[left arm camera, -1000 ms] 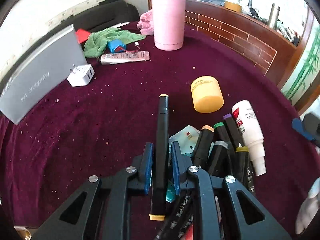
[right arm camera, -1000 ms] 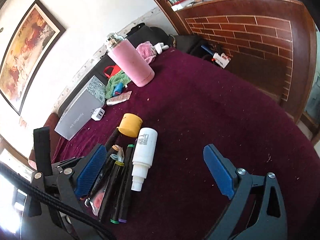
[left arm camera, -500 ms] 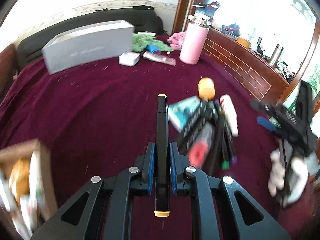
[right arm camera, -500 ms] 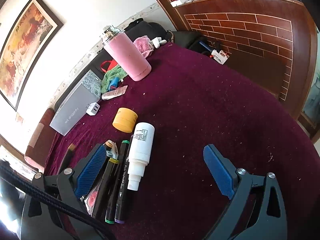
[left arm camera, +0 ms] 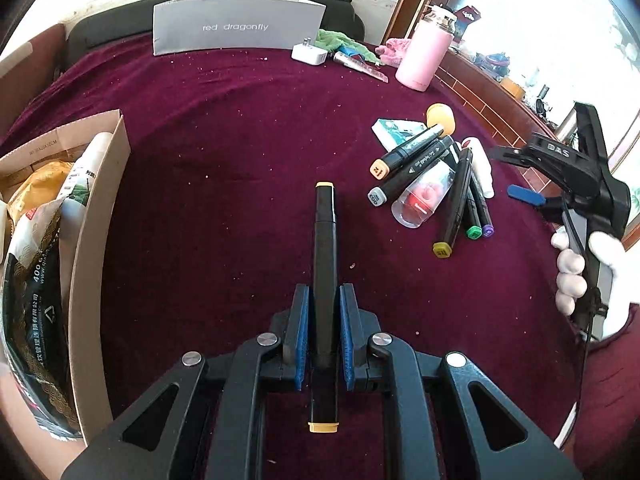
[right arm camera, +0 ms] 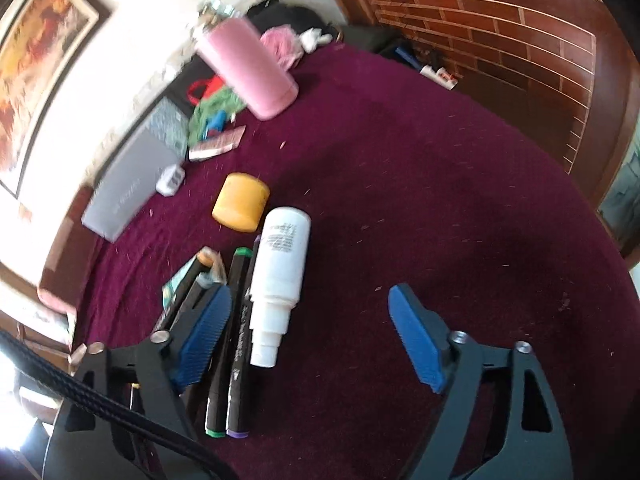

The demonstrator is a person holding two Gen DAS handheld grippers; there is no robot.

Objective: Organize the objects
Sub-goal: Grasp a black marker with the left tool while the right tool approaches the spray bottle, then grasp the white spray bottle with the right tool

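Note:
My left gripper point(left arm camera: 324, 308) is shut on a black marker with yellow caps point(left arm camera: 325, 240) and holds it above the maroon table. A cardboard box point(left arm camera: 96, 240) with packets and a bottle stands at the left. A pile of markers point(left arm camera: 440, 184) lies at the right with a white bottle point(right arm camera: 280, 264) and a yellow jar point(right arm camera: 240, 202). My right gripper point(right arm camera: 312, 332) is open and empty, low over the pile, with the white bottle's nozzle end between its pads; it also shows in the left wrist view point(left arm camera: 568, 184).
A grey box point(left arm camera: 240, 24), a white charger point(left arm camera: 309, 54), a green cloth point(left arm camera: 340, 42) and a pink flask point(left arm camera: 424, 56) stand along the far edge. A wooden brick-pattern counter point(right arm camera: 520, 48) borders the table on the right.
My left gripper lifted the marker off the pile and swung left and back; the cardboard box came into view. My right gripper moved closer to the white bottle and stayed open.

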